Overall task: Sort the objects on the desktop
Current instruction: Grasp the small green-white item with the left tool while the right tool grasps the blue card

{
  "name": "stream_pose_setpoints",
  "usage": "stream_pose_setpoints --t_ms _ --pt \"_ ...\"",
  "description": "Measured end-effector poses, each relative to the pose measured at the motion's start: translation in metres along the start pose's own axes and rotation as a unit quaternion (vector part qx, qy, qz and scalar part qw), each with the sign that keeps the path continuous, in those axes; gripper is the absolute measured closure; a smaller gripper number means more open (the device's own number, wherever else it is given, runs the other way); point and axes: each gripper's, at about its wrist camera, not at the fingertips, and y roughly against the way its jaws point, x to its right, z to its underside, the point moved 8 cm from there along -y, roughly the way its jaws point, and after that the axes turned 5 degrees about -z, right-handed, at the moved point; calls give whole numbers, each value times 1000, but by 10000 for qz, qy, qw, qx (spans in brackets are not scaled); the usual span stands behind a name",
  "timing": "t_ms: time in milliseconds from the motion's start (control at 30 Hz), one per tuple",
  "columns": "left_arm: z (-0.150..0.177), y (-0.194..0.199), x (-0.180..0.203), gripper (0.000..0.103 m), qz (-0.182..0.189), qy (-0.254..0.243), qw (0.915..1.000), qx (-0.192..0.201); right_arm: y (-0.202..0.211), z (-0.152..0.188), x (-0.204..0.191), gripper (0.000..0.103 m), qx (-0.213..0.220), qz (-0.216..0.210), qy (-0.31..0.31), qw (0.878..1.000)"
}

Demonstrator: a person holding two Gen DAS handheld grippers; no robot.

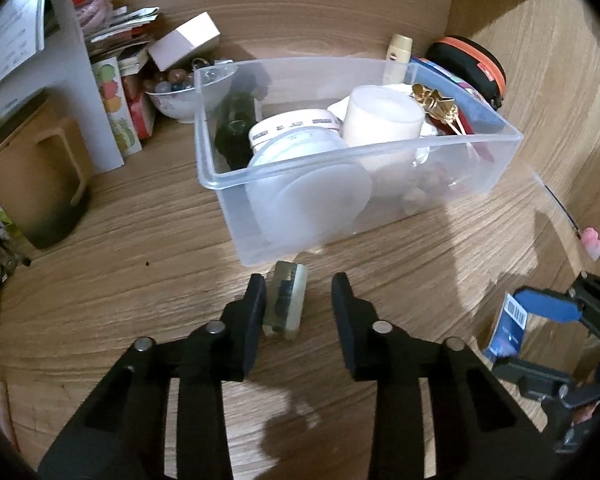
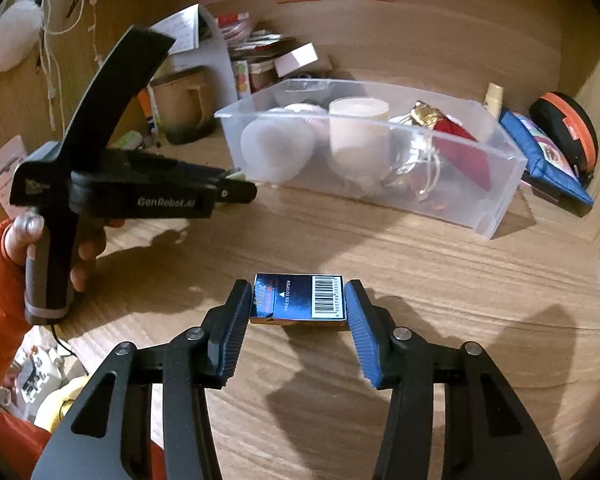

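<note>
Two hand-held grippers, one blue box [image 2: 299, 297], one clear bin [image 1: 352, 160], one small bottle [image 1: 286, 304]

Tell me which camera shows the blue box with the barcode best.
The right wrist view: the blue box sits centred, barcode readable, between the right gripper pads. The left wrist view shows it only small at the edge.

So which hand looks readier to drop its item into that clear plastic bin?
Probably the right. Its claw already pinches the small dark blue barcoded box on both sides. The left claw touches its small pale greenish bottle with one finger only, though it sits nearer the clear plastic bin.
</note>
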Motion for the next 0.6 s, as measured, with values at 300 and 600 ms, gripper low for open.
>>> stream_pose_setpoints --t_ms 300,600 --pt "1 -6 1 88 25 14 10000 -91 8 -15 15 58 148 13 -113 9998" --pt "-6 16 3 88 -181 -39 9995 258 23 -41 32 58 438 86 -119 9989"
